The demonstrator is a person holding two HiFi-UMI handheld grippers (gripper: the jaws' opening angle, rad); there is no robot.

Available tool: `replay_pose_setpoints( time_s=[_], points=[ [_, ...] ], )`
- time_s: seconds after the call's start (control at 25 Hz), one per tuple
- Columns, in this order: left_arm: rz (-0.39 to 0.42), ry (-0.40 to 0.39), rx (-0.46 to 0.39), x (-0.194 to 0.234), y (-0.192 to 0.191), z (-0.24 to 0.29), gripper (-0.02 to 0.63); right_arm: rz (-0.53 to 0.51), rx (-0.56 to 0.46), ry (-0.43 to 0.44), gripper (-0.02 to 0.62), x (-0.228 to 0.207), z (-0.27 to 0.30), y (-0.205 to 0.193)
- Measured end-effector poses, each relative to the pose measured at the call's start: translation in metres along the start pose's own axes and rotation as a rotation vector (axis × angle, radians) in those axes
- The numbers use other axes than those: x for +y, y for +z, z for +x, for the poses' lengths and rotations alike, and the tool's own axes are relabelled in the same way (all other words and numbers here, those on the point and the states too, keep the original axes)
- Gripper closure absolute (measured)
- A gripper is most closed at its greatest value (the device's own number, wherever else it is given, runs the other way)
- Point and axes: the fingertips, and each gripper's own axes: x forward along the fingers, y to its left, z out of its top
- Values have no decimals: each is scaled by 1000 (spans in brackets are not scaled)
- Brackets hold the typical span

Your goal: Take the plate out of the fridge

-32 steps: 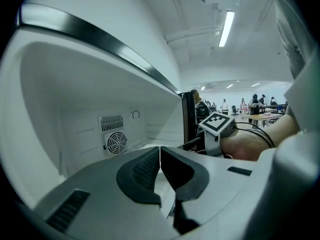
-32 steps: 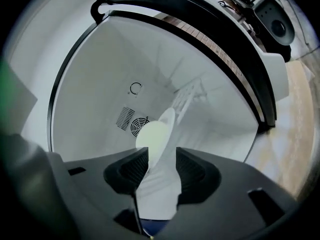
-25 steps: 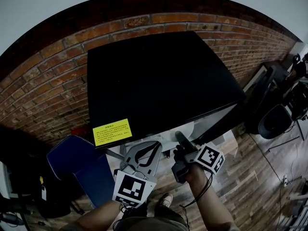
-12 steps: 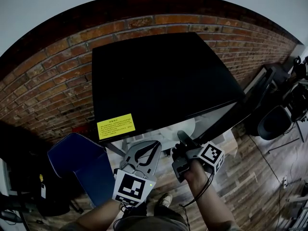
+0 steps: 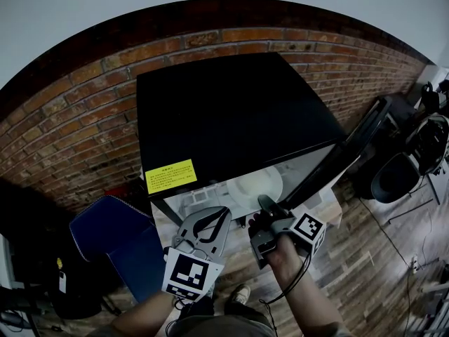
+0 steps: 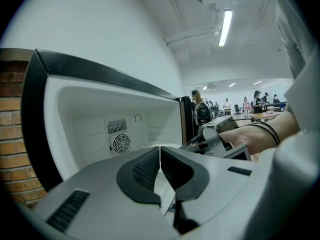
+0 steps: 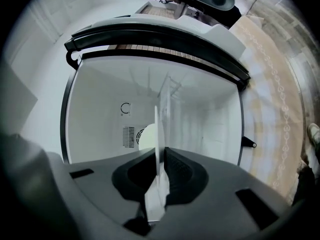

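The white plate (image 5: 257,184) lies inside the black fridge (image 5: 231,118), whose door (image 5: 347,153) stands open at 3 o'clock. The right hand-held gripper (image 5: 270,208) is closing its jaws on the plate's near rim, which shows edge-on between the pads. At its 9 o'clock, the left hand-held gripper (image 5: 210,220) has its jaws together, empty

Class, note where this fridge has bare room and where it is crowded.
Free: the fridge's top behind the yellow label; its floor left of the plate. Crowded: the opening, with the left gripper and the right gripper, jaws closing on the plate's rim.
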Motion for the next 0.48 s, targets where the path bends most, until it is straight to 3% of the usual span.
replay_pose_setpoints(
  time_s=[0.48],
  points=[
    [16,-12,-38,-8,12,-15,586,-1,-37,60,551,49,-53,-6]
  ],
)
